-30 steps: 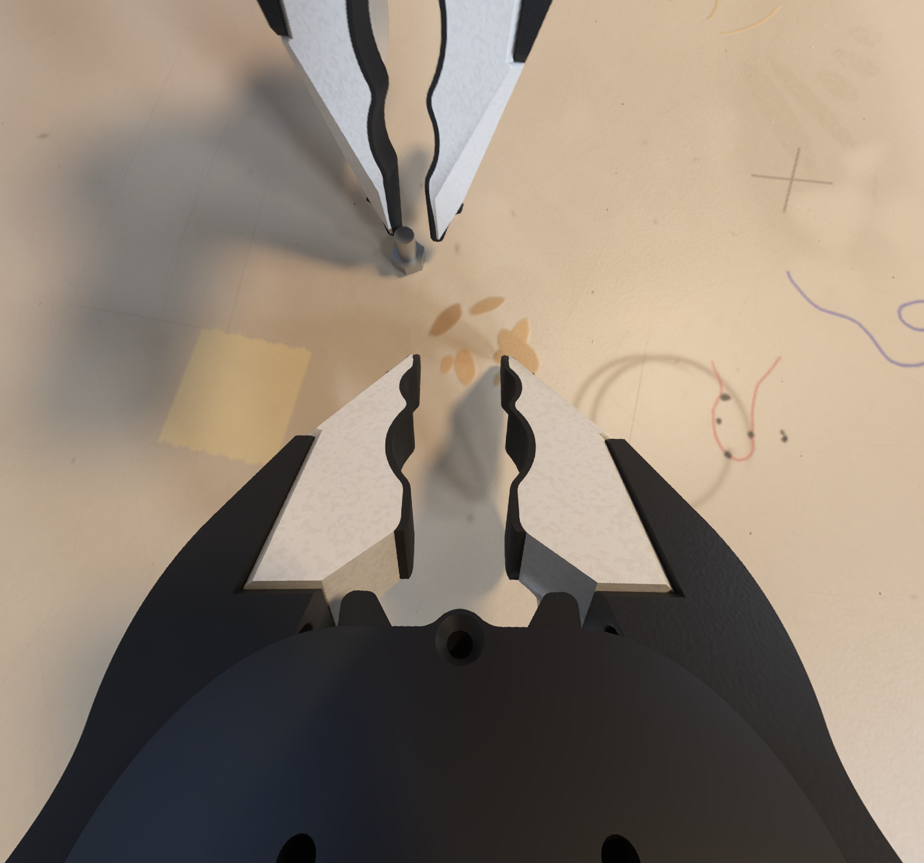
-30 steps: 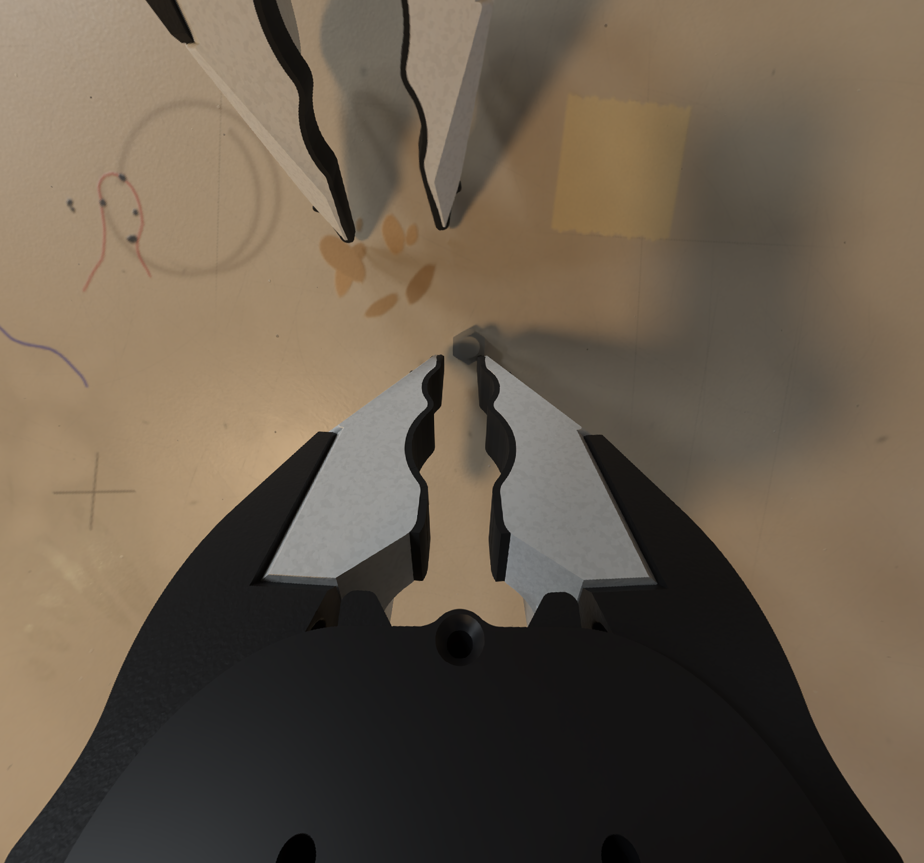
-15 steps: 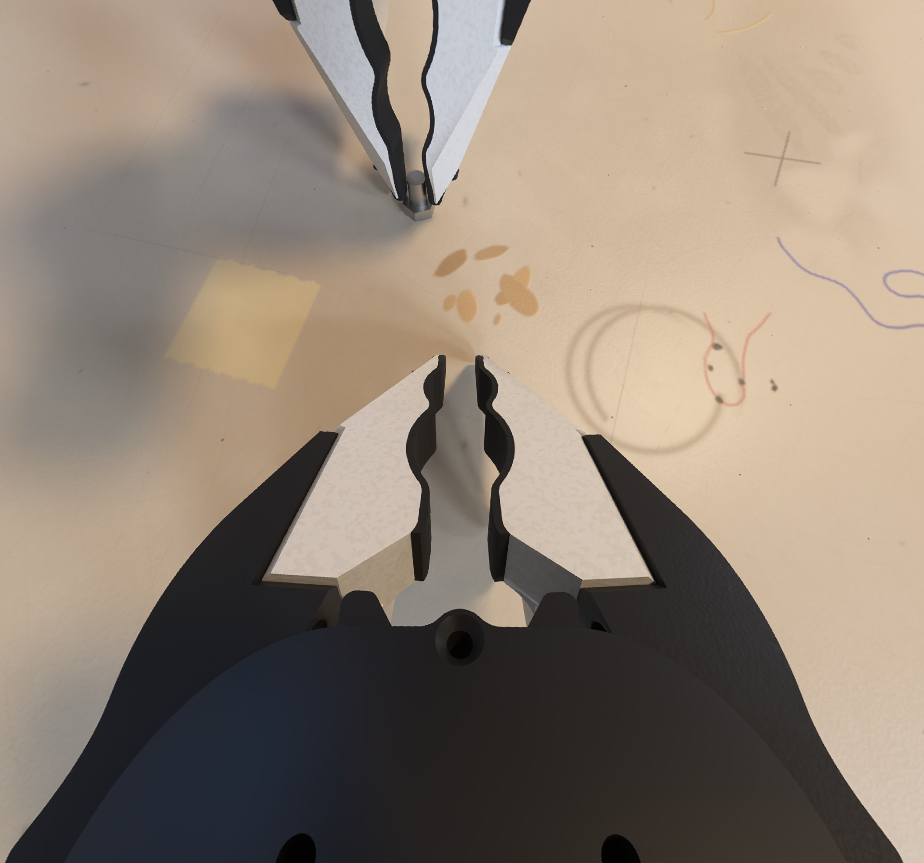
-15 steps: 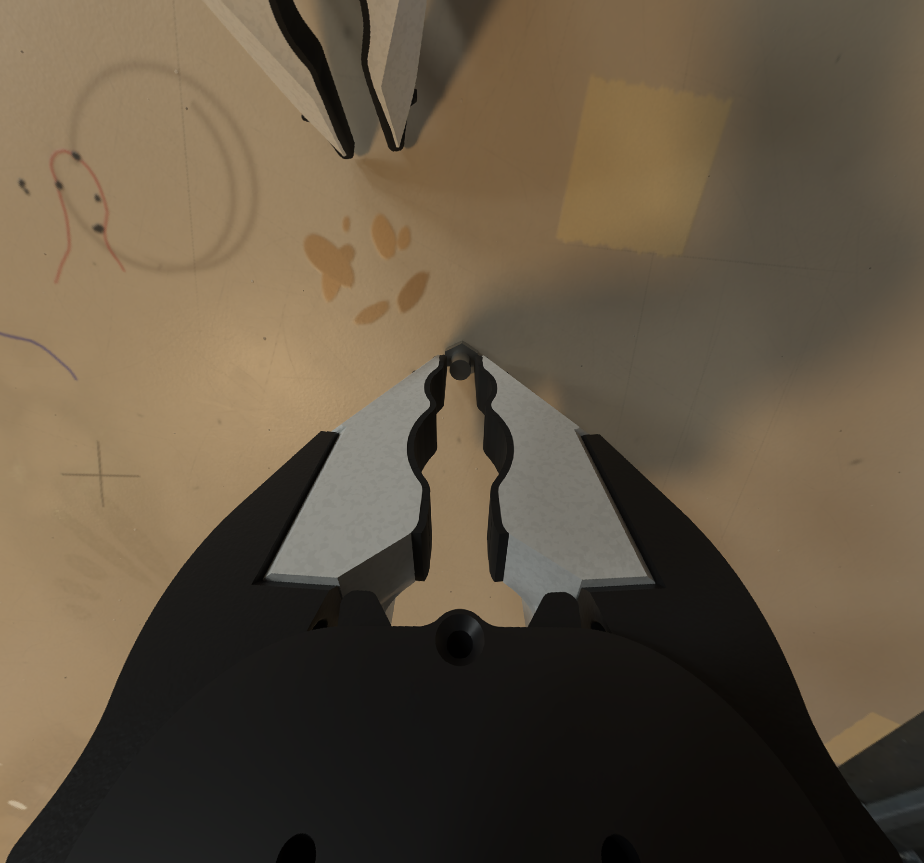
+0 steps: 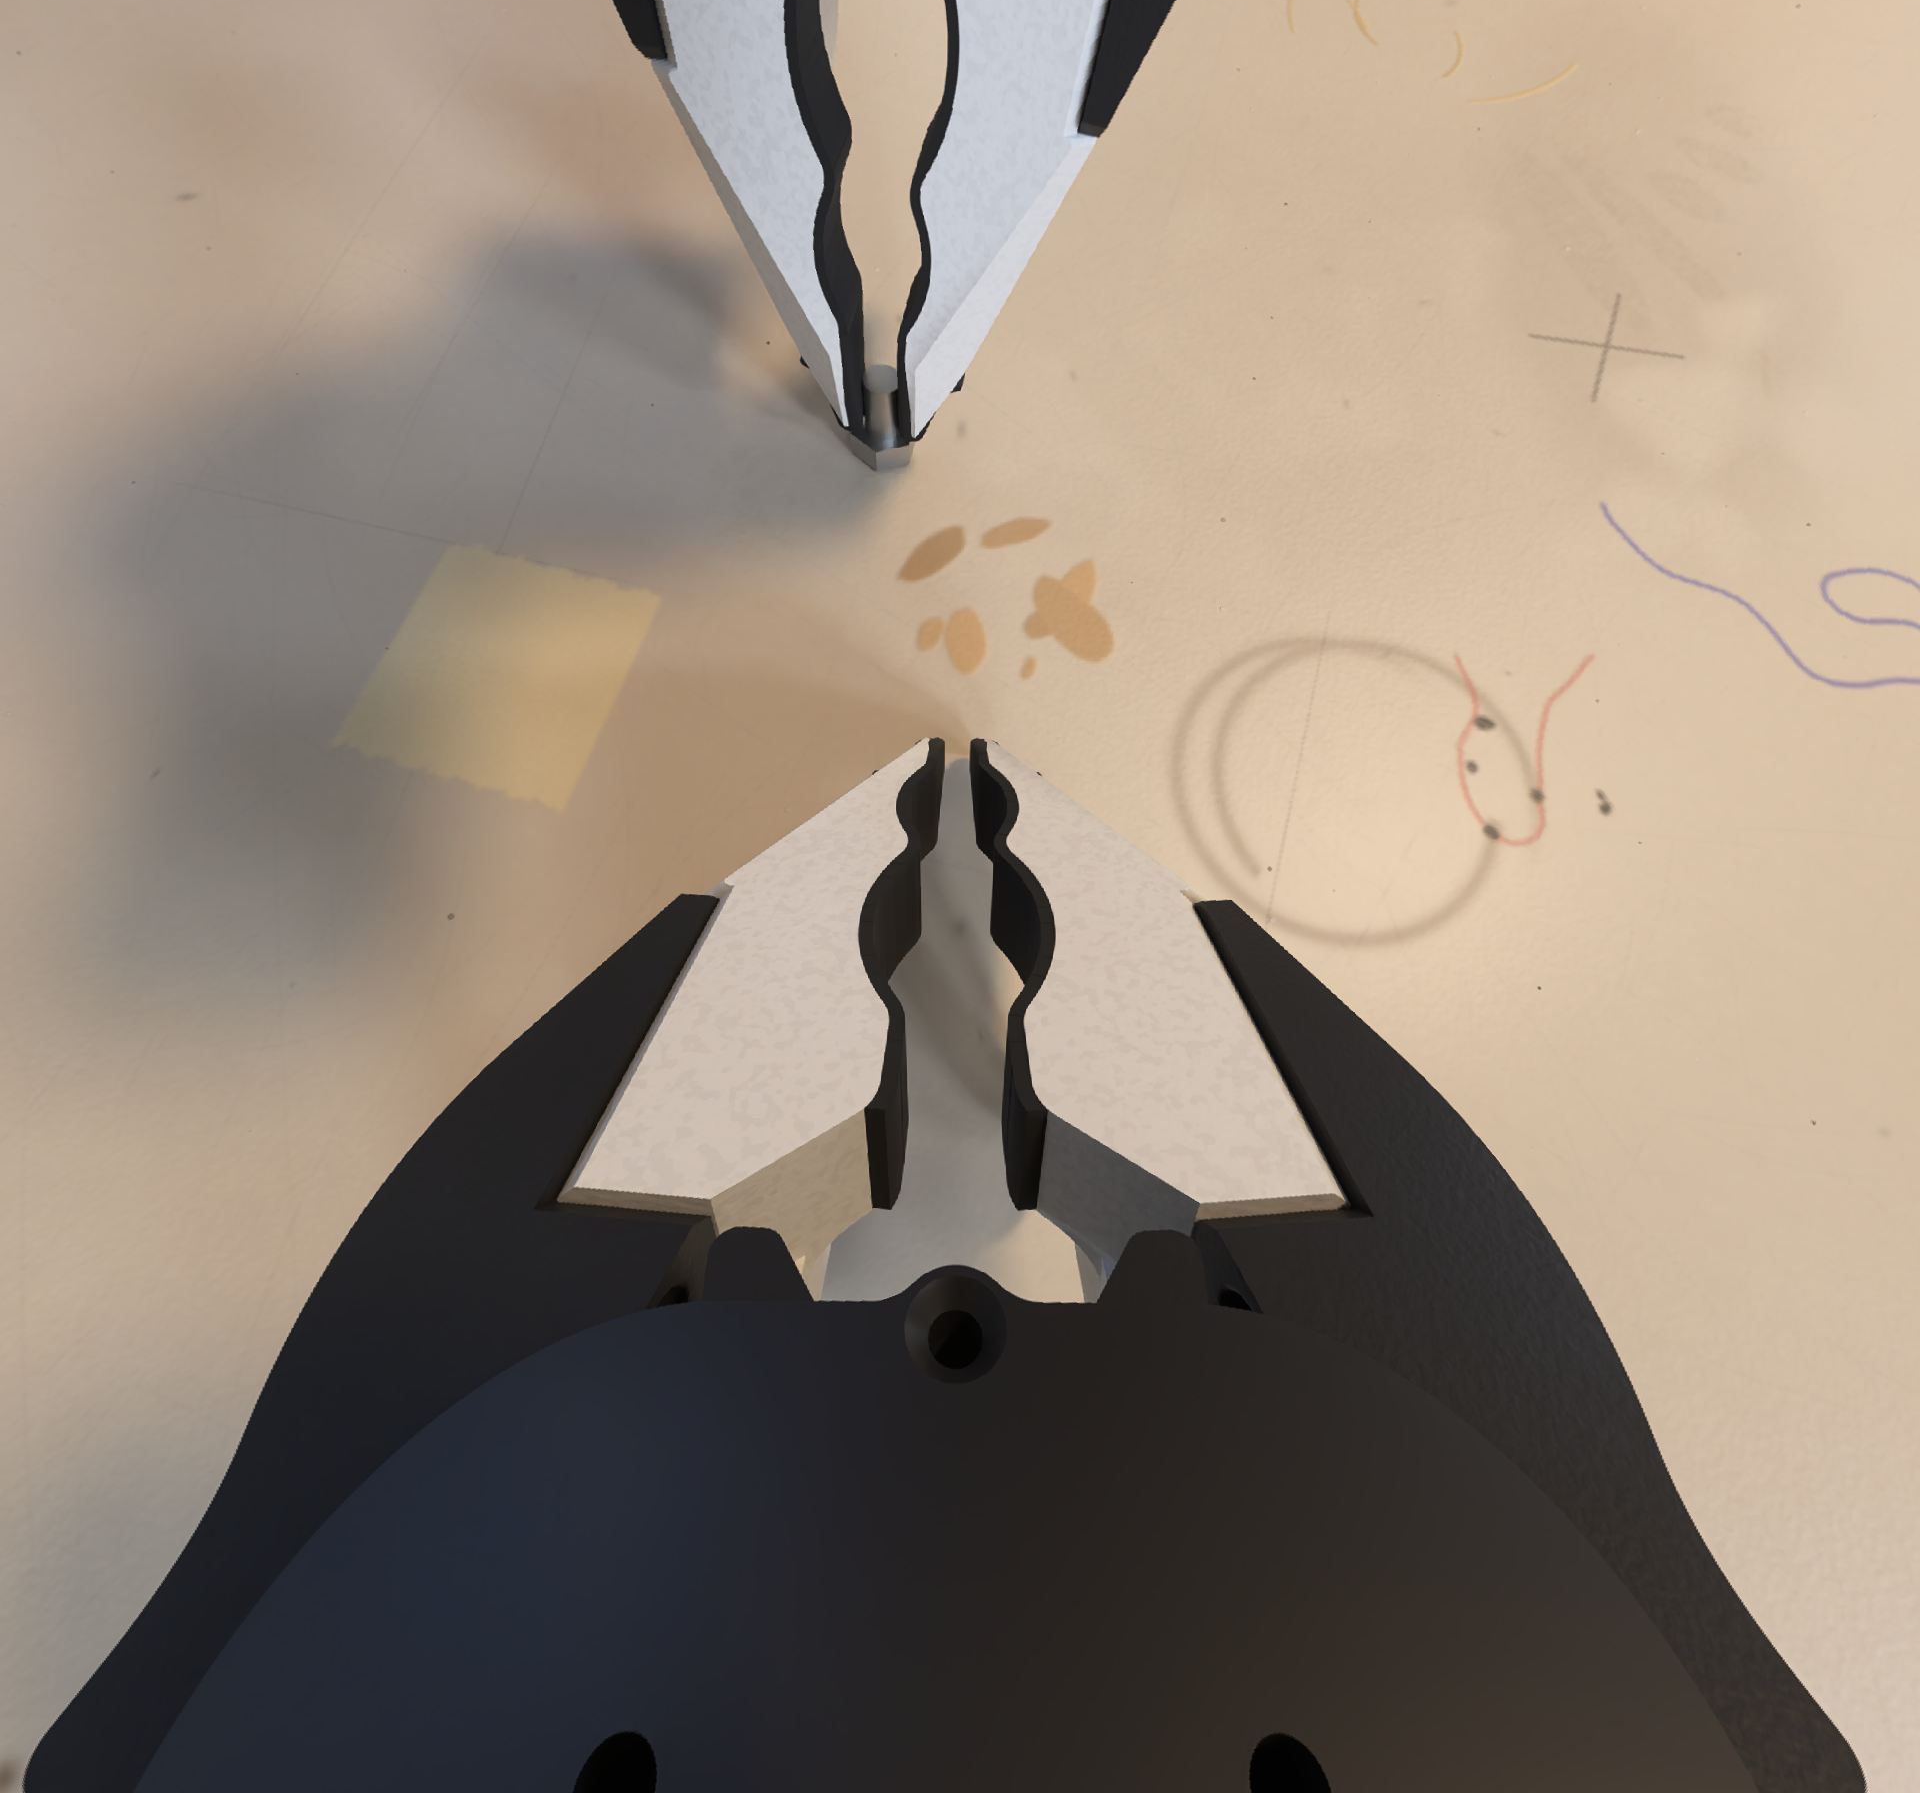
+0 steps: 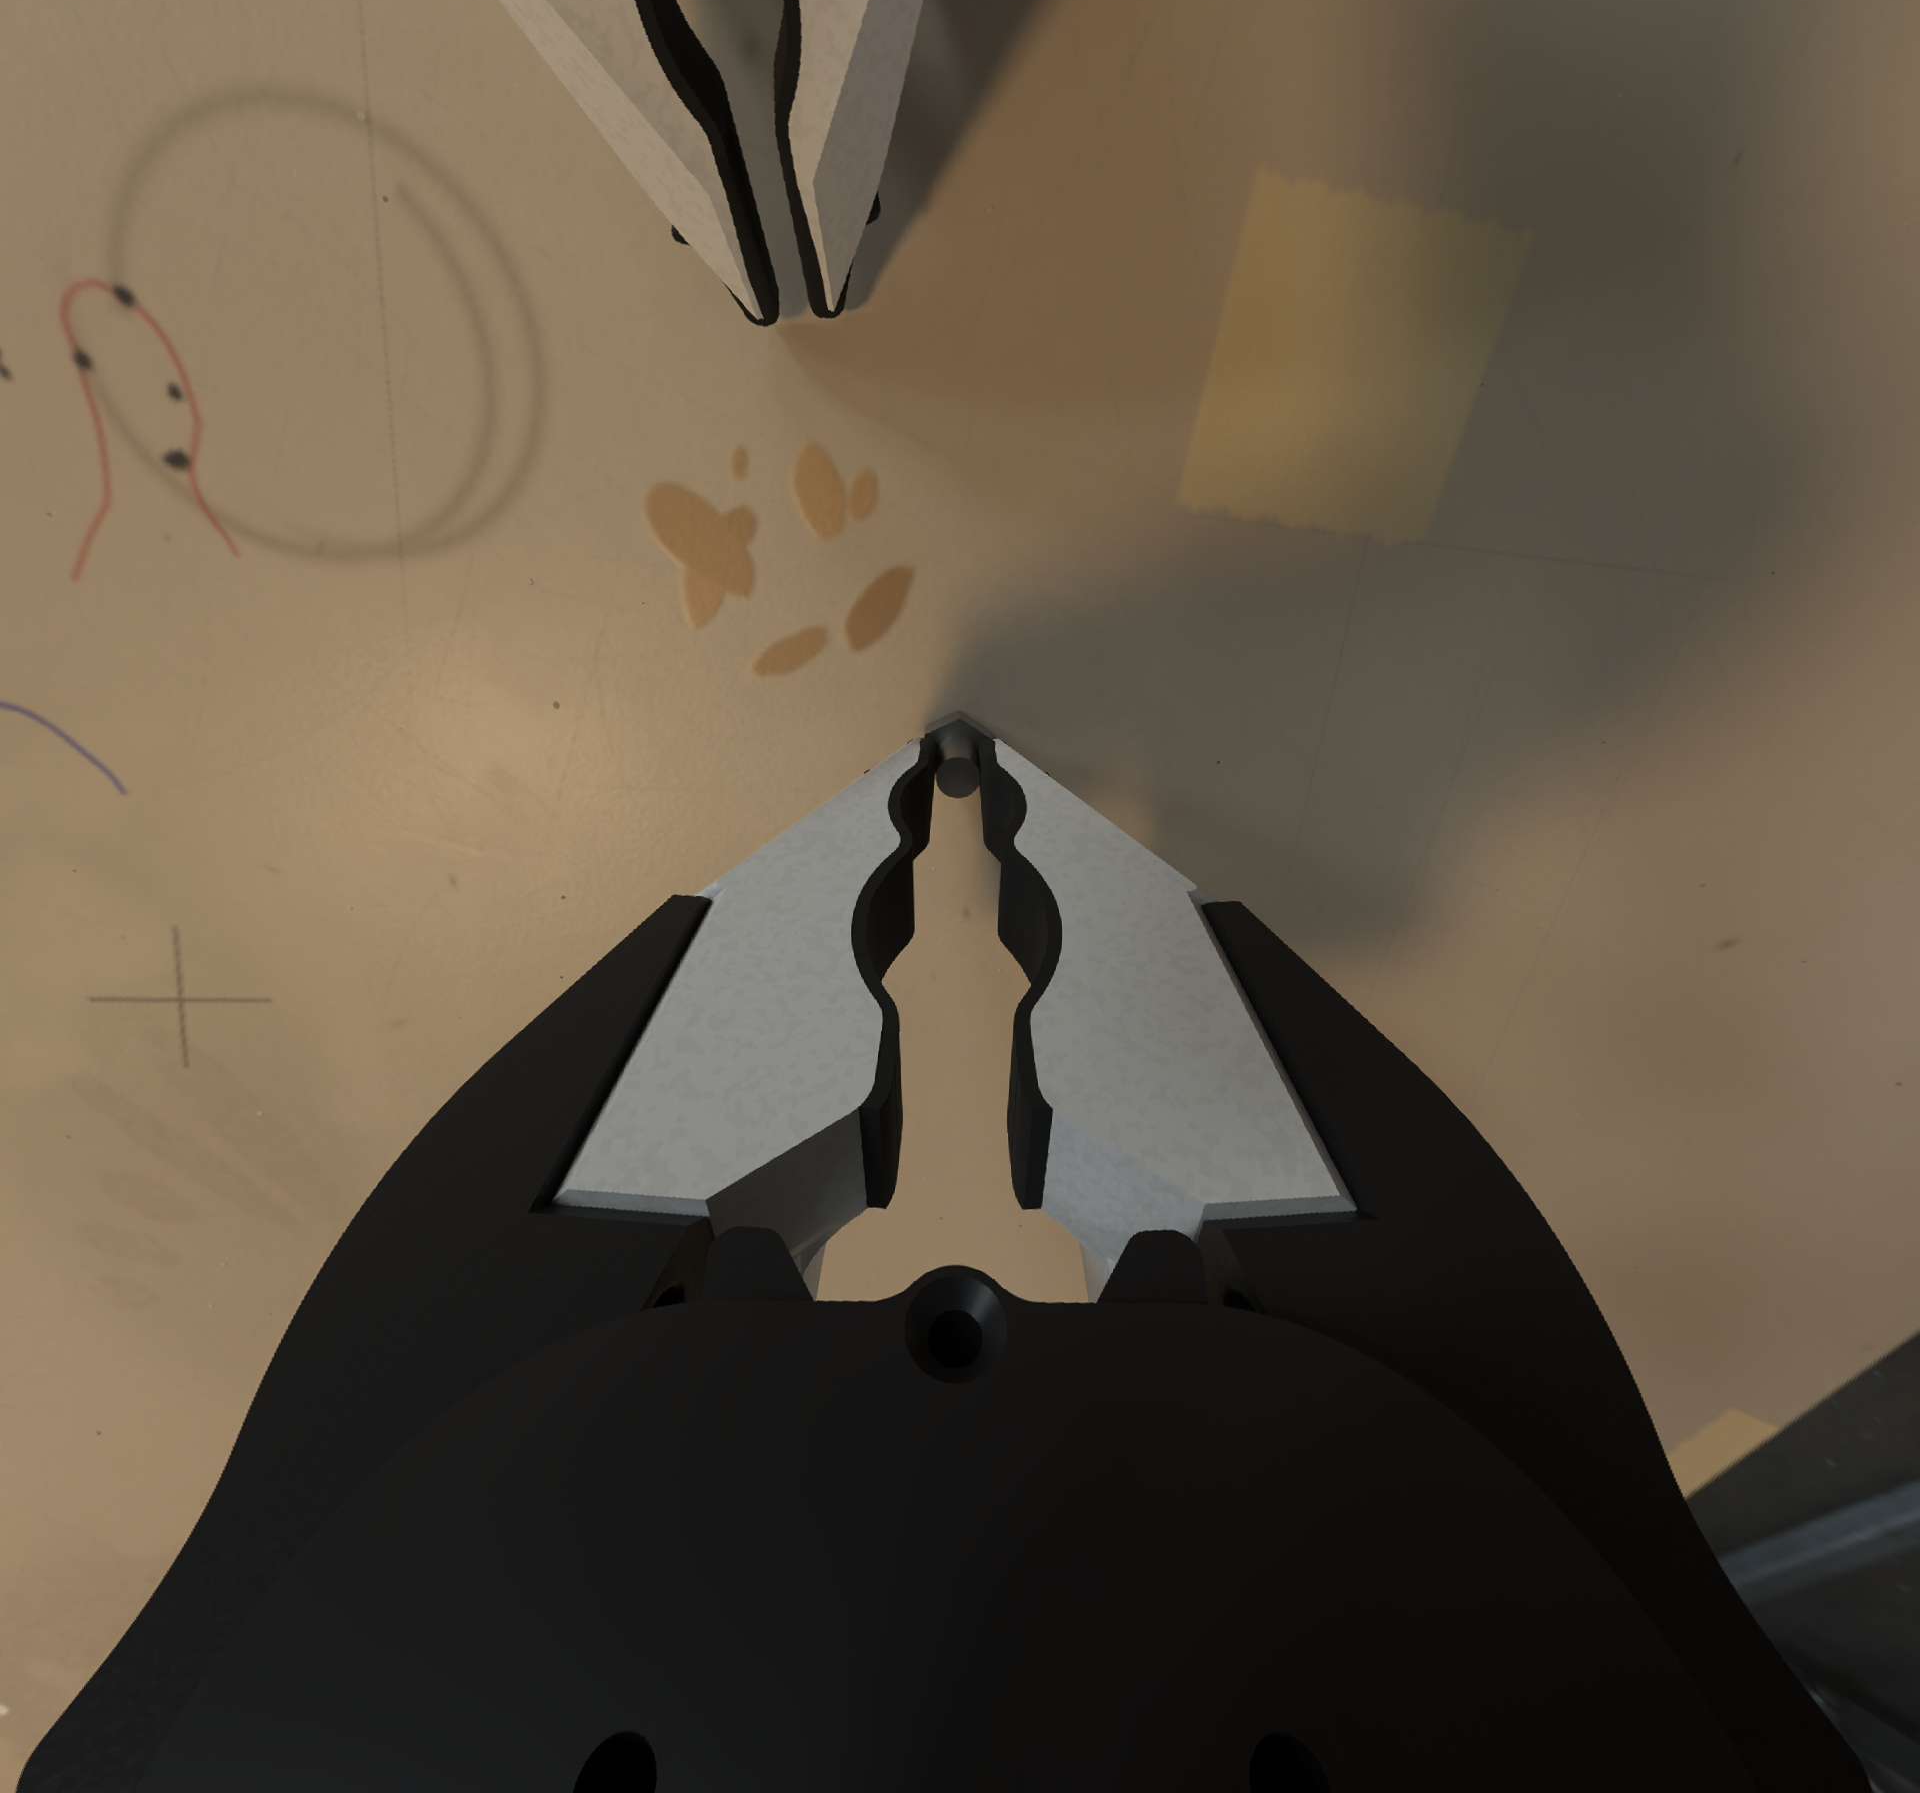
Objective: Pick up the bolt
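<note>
The bolt [image 6: 956, 764] is small and grey, and it stands upright between the tips of my right gripper [image 6: 956, 754], which is shut on it. In the left wrist view the same bolt [image 5: 881, 418] shows pinched at the tips of the right gripper [image 5: 881, 408], its head just below them over the tan table. My left gripper [image 5: 952, 748] is shut with only a thin slit between its tips and holds nothing. It hangs over the table, across the brown stains from the bolt, and also shows in the right wrist view [image 6: 795, 309].
A pale yellow square patch [image 5: 499, 675] lies on the table [image 5: 312, 1016] left of my left gripper. Brown stains [image 5: 997, 600], a grey ring mark [image 5: 1340, 798] and pen scribbles [image 5: 1507, 767] mark the surface. A dark edge [image 6: 1829, 1494] shows at the lower right of the right wrist view.
My right gripper has closed on the bolt and holds it at its tips. My left gripper has closed from open to nearly shut and drawn back from the bolt.
</note>
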Robot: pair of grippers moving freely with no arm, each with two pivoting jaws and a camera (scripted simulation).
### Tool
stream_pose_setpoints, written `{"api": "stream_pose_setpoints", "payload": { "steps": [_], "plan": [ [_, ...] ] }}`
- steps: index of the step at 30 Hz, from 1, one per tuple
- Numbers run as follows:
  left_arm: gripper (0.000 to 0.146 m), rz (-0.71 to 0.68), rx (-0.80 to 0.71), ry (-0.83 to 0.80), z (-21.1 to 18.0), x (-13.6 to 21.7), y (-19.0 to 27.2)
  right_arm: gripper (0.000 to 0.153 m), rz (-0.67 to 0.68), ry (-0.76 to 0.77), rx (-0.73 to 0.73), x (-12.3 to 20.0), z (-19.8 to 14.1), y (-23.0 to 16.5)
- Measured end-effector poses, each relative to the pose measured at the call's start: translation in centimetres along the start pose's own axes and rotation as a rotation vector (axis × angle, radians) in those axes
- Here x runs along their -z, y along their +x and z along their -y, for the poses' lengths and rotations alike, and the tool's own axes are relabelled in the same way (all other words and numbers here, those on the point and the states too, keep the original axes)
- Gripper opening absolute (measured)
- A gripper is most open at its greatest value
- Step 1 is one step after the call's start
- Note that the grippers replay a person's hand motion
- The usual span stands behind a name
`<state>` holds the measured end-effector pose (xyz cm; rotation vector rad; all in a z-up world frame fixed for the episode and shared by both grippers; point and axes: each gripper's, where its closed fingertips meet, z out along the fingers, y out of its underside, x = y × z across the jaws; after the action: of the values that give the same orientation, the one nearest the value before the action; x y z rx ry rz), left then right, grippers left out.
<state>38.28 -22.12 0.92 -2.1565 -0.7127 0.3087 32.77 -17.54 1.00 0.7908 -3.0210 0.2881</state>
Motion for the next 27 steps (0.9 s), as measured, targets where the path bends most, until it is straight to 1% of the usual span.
{"api": "stream_pose_setpoints", "payload": {
  "steps": [5, 8, 10, 12, 14, 15, 16, 17, 18, 20, 23, 25, 27],
  "plan": [
    [0.005, -0.001, -0.011, -0.01, -0.1, 0.1, 0.0, 0.008, -0.009, 0.085, -0.048, 0.3, -0.5, 0.5],
    [0.005, -0.003, -0.013, -0.017, 0.0, 0.1, -0.1, 0.008, 0.027, 0.184, -0.089, 0.8, -0.6, 0.6],
    [0.008, 0.009, -0.016, -0.021, 0.1, 0.1, -0.2, 0.008, 0.023, 0.237, -0.116, 1.0, -0.8, 0.8],
    [0.015, 0.02, -0.02, -0.016, 0.5, -0.1, -0.4, 0.008, 0.029, 0.289, -0.142, 1.2, -1.1, 0.9],
    [0.018, 0.013, -0.024, -0.006, 1.1, -0.3, -0.3, 0.008, -0.001, 0.326, -0.176, 1.3, -1.4, 1.4],
    [0.018, 0.008, -0.025, -0.001, 1.3, -0.4, -0.2, 0.008, 0.01, 0.36, -0.204, 1.5, -1.3, 1.3],
    [0.018, 0.006, -0.028, 0.0, 1.5, -0.5, -0.2, 0.008, 0.056, 0.398, -0.249, 1.6, -0.9, 1.0],
    [0.019, 0.004, -0.033, -0.003, 1.7, -0.7, -0.1, 0.008, 0.103, 0.418, -0.304, 1.6, -0.6, 0.8],
    [0.02, -0.001, -0.041, -0.008, 1.8, -0.9, -0.1, 0.008, 0.122, 0.422, -0.356, 1.4, -0.3, 0.7],
    [0.026, -0.005, -0.049, -0.016, 2.2, -1.2, -0.1, 0.008, 0.108, 0.41, -0.424, 0.9, 0.0, 0.7],
    [0.041, -0.03, -0.055, -0.029, 2.7, -1.6, 0.0, 0.008, 0.049, 0.401, -0.486, 0.6, -0.1, 1.0],
    [0.047, -0.045, -0.067, -0.048, 2.7, -2.0, 0.1, 0.008, 0.064, 0.446, -0.54, 0.8, 0.0, 1.1],
    [0.051, -0.051, -0.082, -0.047, 2.8, -2.3, 0.2, 0.008, 0.103, 0.478, -0.562, 0.8, 0.1, 0.8]
  ]
}}
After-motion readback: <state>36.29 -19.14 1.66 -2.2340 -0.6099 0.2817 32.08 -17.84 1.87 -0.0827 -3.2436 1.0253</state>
